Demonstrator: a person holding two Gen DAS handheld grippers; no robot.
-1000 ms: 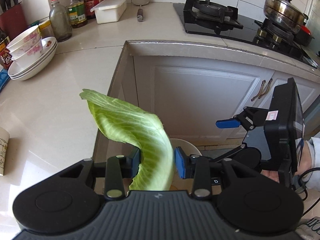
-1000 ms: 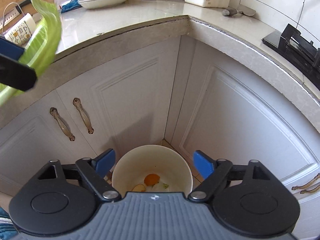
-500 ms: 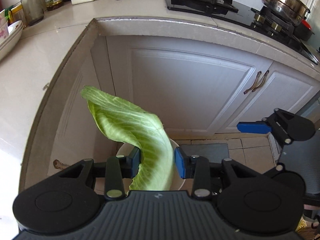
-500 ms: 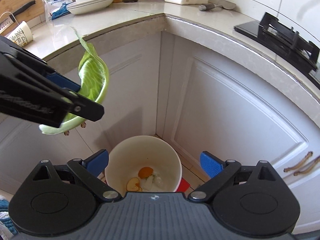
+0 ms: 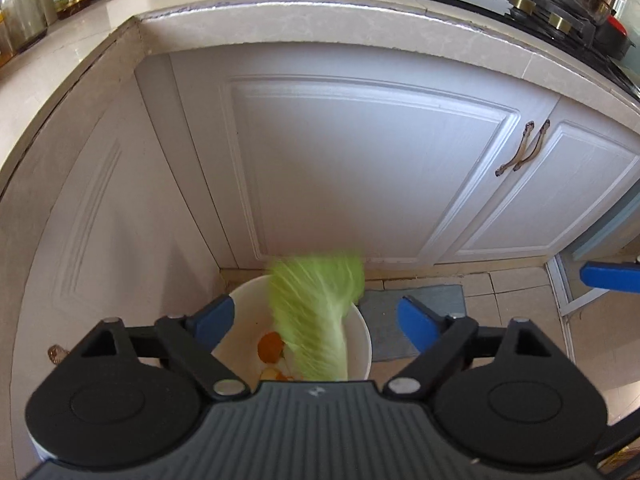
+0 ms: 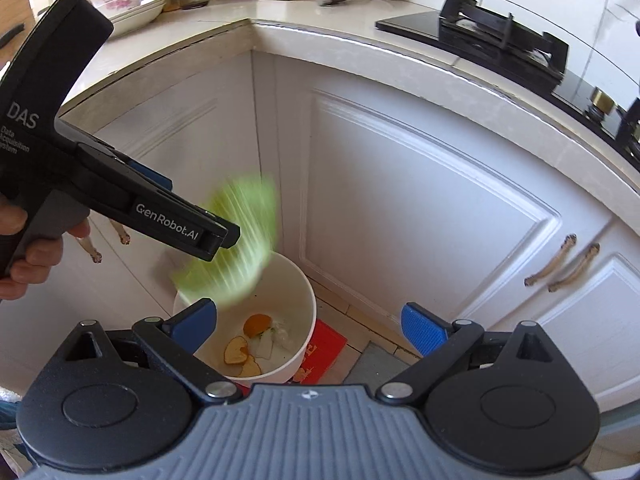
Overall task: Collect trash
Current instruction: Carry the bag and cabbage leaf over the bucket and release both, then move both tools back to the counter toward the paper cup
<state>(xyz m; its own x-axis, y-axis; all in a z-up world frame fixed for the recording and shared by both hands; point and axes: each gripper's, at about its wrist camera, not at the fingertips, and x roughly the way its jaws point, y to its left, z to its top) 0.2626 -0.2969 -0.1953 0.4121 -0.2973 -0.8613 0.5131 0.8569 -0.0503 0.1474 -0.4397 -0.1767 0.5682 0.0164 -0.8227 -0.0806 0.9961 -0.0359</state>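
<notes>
A green cabbage leaf (image 5: pixel 316 312) is blurred in mid-air, falling free over the white trash bin (image 5: pixel 362 344) on the floor in the cabinet corner. My left gripper (image 5: pixel 316 318) is open above the bin, jaws wide apart, touching nothing. In the right wrist view the leaf (image 6: pixel 236 248) hangs just below the left gripper's tip (image 6: pixel 218 240), over the bin (image 6: pixel 300 300), which holds orange peel and scraps (image 6: pixel 256 326). My right gripper (image 6: pixel 312 324) is open and empty, above the bin's near side.
White cabinet doors (image 5: pixel 360 168) with bronze handles (image 5: pixel 520 148) close in the corner behind the bin. A grey mat (image 5: pixel 408 308) and a red packet (image 6: pixel 324 348) lie on the tiled floor. The counter above carries bowls (image 6: pixel 128 0), bottles and a gas stove (image 6: pixel 500 36).
My left gripper has opened and let go of the cabbage leaf, which now falls toward the bin. Both grippers have dropped lower and closer to the bin.
</notes>
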